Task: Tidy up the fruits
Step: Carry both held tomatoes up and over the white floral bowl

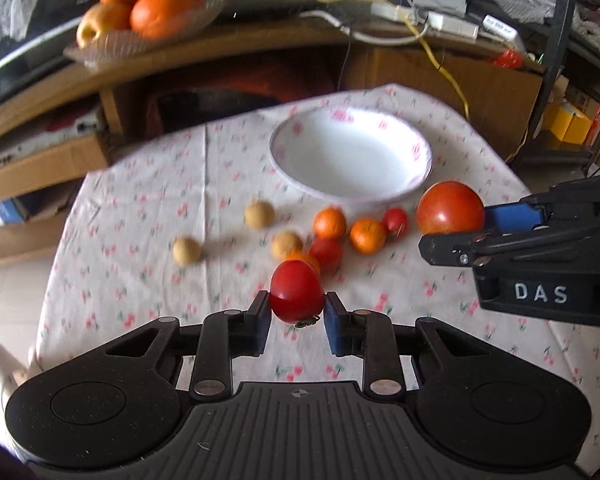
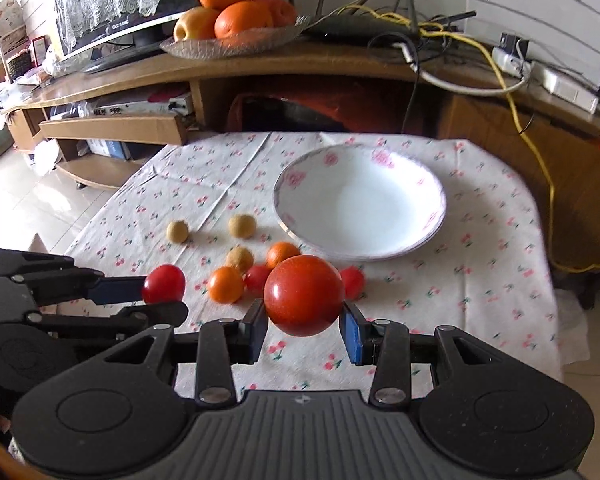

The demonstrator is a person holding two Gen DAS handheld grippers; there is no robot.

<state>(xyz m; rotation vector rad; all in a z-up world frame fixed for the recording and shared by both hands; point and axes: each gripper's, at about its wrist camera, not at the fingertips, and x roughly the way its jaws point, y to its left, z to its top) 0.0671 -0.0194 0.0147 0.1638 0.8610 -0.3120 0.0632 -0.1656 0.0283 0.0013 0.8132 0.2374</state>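
Note:
My left gripper [image 1: 297, 308] is shut on a small red tomato [image 1: 296, 290], held above the flowered cloth; in the right wrist view that gripper [image 2: 156, 294] comes in from the left with the same tomato [image 2: 164, 283]. My right gripper [image 2: 304, 316] is shut on a large red tomato [image 2: 304, 294], which also shows at the right of the left wrist view [image 1: 450, 208]. A white bowl [image 1: 416, 148] [image 2: 432, 184] with pink flowers sits empty behind. Small oranges [image 2: 225, 285], small tomatoes [image 2: 352, 282] and tan round fruits [image 2: 242, 226] lie on the cloth before the bowl.
The table with the flowered cloth [image 2: 480, 248] ends close on both sides. Behind it stands a wooden shelf unit [image 2: 260, 64] with a glass dish of oranges and an apple [image 2: 236, 20], cables and a power strip [image 2: 556, 80]. Cardboard [image 2: 116, 128] leans at the left.

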